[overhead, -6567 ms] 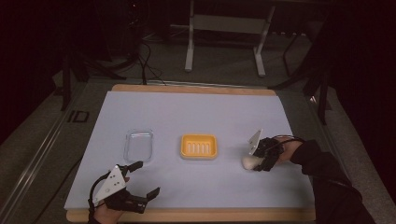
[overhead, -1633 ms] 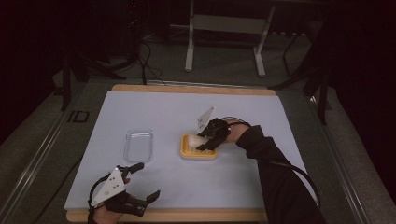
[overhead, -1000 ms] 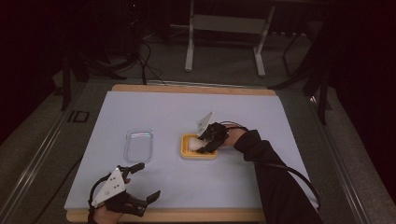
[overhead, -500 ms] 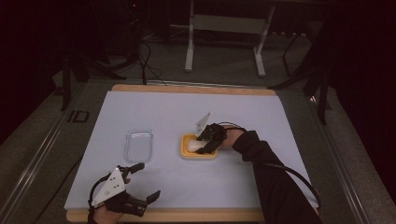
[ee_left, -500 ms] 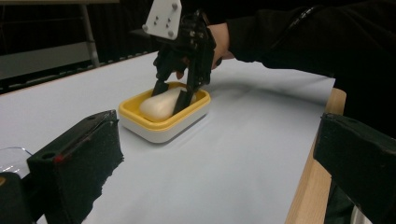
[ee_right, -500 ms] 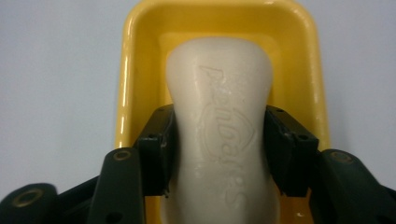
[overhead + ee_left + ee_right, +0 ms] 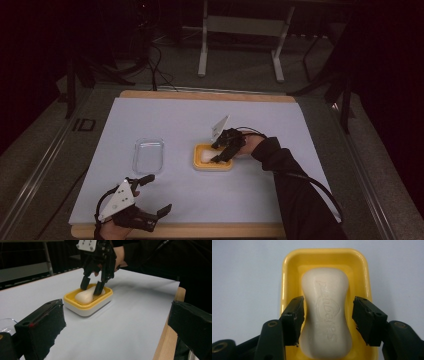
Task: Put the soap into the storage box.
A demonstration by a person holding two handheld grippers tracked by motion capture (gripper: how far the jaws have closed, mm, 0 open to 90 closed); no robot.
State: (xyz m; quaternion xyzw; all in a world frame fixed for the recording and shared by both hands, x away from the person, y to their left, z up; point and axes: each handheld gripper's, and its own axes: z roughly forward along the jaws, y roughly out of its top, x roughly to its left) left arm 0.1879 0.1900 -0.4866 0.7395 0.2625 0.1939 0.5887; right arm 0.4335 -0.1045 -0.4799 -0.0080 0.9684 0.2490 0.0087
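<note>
Soap bar (image 7: 326,315) now lies in yellow dish (image 7: 287,272), right gripper (image 7: 328,320) spread astride it; clear tray (image 7: 148,156) empty; left gripper (image 7: 150,196) spread wide; embossed lettering readable from right gripper view.

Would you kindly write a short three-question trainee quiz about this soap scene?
1. True or false: the soap bar lies in the yellow dish.
2. The right claw is: A) clamped on the soap, B) open astride the soap, C) far from the dish.
3. What lies left of the dish in the high view?

Key
1. True.
2. B; a gap shows beside one jaw.
3. A clear plastic lid, with the open left claw nearer the table's front edge.
</note>
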